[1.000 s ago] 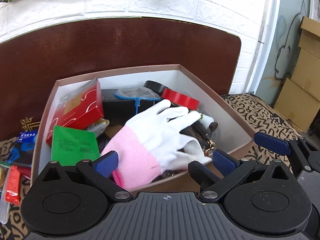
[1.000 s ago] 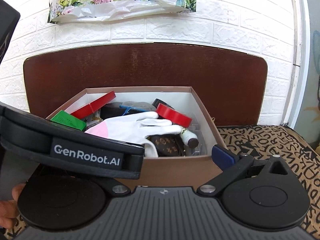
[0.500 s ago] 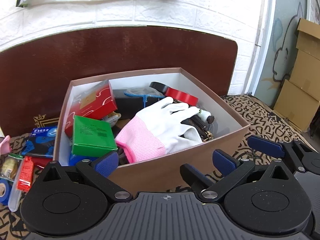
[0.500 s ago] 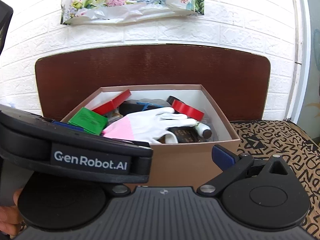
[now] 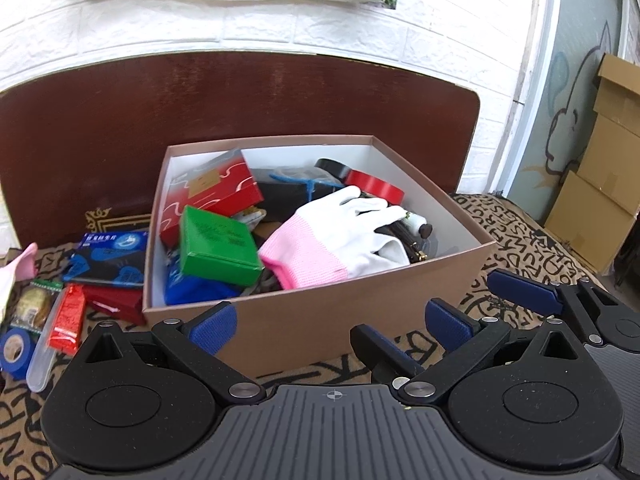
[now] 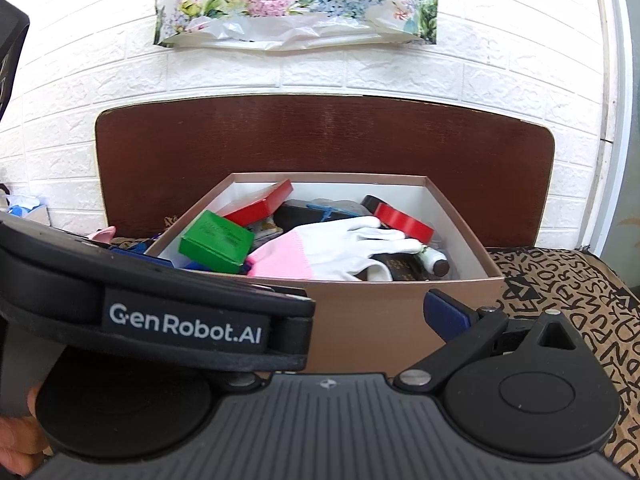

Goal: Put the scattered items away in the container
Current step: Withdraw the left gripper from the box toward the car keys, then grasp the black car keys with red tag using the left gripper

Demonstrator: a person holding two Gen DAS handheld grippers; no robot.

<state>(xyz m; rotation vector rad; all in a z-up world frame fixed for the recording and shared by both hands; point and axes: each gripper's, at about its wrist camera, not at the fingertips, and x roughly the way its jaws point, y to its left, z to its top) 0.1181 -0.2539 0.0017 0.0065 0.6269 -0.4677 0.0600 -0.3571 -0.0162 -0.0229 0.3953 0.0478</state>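
Observation:
A brown cardboard box [image 5: 360,304] with a white inside stands on the patterned cloth. In it lie a white glove with a pink cuff [image 5: 340,236], a green box [image 5: 218,244], a red box [image 5: 208,196], red tape [image 5: 374,188] and other small things. My left gripper [image 5: 330,326] is open and empty, just in front of the box's near wall. My right gripper [image 6: 328,316] is beside it on the right. One blue fingertip [image 6: 444,312] shows; the left gripper's body [image 6: 184,324] hides the other. In the left wrist view its jaws stand wide apart and empty.
Left of the box on the cloth lie a blue packet [image 5: 112,256], a red sachet [image 5: 66,318], a blue tape roll [image 5: 16,350], a snack packet [image 5: 34,304], a clear tube [image 5: 40,364] and a pink glove [image 5: 16,276]. A dark wooden board [image 5: 240,96] stands behind. Cardboard cartons [image 5: 600,184] are at the right.
Both grippers have drawn back and risen from the box, which now looks smaller and farther. The white glove stays in the box. More loose items show at the left.

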